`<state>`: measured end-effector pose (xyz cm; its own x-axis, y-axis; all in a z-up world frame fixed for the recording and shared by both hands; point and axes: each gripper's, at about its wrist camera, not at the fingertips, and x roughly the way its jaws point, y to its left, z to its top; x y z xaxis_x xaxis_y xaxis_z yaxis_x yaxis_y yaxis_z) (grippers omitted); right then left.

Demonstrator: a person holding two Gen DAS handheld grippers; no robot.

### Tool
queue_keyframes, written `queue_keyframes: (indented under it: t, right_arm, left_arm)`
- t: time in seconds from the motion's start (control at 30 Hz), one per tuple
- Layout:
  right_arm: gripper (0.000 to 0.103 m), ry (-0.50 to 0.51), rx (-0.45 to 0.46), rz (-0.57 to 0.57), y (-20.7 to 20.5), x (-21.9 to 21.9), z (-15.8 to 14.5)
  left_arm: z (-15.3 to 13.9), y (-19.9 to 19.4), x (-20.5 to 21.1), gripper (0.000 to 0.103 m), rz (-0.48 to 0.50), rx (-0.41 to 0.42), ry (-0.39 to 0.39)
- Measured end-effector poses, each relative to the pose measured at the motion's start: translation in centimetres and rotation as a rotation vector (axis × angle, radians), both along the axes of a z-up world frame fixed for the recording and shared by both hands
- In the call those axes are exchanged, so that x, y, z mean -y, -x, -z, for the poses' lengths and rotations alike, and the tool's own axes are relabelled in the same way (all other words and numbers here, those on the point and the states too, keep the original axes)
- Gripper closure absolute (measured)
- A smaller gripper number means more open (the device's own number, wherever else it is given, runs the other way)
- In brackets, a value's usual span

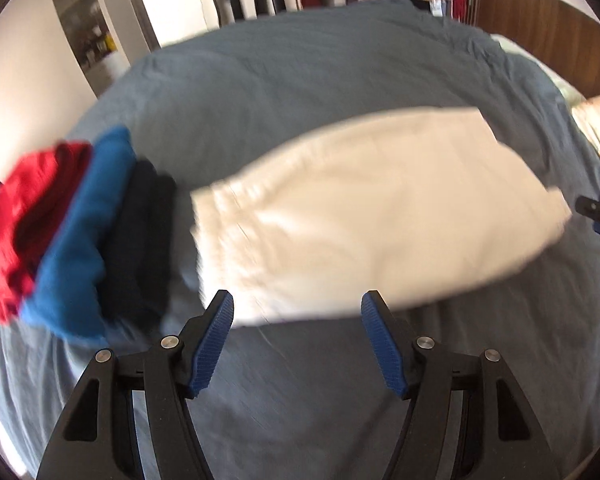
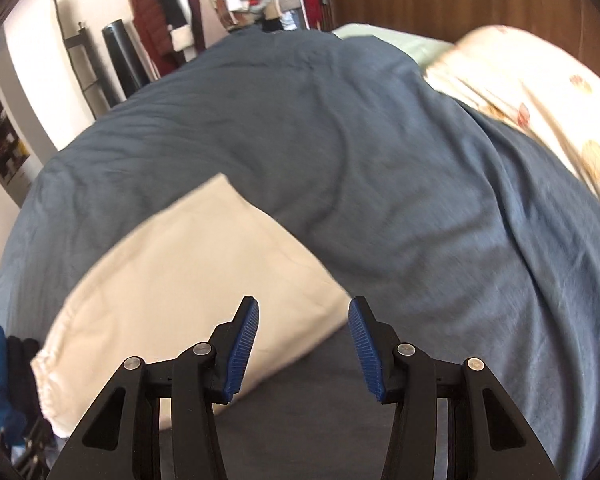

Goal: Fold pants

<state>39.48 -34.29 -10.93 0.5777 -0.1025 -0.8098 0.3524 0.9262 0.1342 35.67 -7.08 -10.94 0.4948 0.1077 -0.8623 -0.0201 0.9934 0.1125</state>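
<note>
Bedroom setting: a bed (image 1: pixel 300 80) covered by a wrinkled grey-blue duvet carries every item; hanging clothes (image 2: pixel 160 20) and a dark wooden headboard (image 2: pixel 460 0) stand behind it.

Item 1, pants (image 1: pixel 372 208): cream or off-white, folded into one long, flat, doubled band lying across the middle of the bed. Gathered elastic waistband at the end toward the bed's left edge; a squared folded corner at the opposite end. Surface smooth with faint creases. Motion blur softens seams and edges in both views, so the number of layers cannot be told.

Item 2, stack of folded clothes (image 1: pixel 80 232): red, bright blue and dark navy pieces, side by side at the left edge of the bed, the navy one just beside the waistband. Partly cut off by the frame; blurred.

Item 3, patterned pillow (image 2: pixel 540 100): cream with reddish spots, at the headboard end; a pale green pillow (image 2: pixel 388 40) shows partly behind the duvet.

Item 4, left gripper (image 1: pixel 296 312): blue-padded fingers spread wide, holding nothing, poised over the near long edge of the pants close to the waistband end.

Item 5, right gripper (image 2: pixel 303 312): fingers parted, holding nothing, above the near corner of the folded end. Whether either gripper touches the cloth cannot be told.
</note>
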Motion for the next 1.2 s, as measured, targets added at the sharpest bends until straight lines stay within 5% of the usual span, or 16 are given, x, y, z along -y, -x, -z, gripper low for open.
queue_keyframes:
  t: [0.53,0.6,0.77,0.83,0.9,0.93,1.2]
  right_arm:
    - [0.056,-0.379,-0.031,0.012,-3.1,4.4,6.4]
    - [0.084,-0.366,-0.028,0.023,-3.0,4.4,6.8]
    - [0.088,-0.252,-0.030,0.053,-2.1,4.5,6.4]
    - [0.083,-0.246,-0.033,0.047,-1.7,4.5,6.4]
    - [0.052,-0.232,-0.057,0.068,-1.6,4.4,6.3]
    - [0.048,-0.222,-0.052,0.081,-1.4,4.4,6.1]
    - [0.047,-0.405,-0.008,0.148,-0.2,4.2,7.4]
  left_arm:
    - [1.7,0.1,5.1,0.038,0.018,-0.024,-0.003]
    - [1.8,-0.1,5.2,0.038,0.017,-0.028,0.006]
    - [2.0,-0.4,4.3,0.038,0.004,-0.029,-0.003]
    - [2.0,-0.6,3.8,0.038,-0.010,-0.031,-0.007]
    - [2.0,-0.6,3.2,0.038,-0.029,-0.028,-0.012]
    - [1.8,-0.5,2.8,0.038,-0.048,-0.020,-0.022]
    - [-1.3,0.8,1.2,0.027,-0.205,0.194,-0.112]
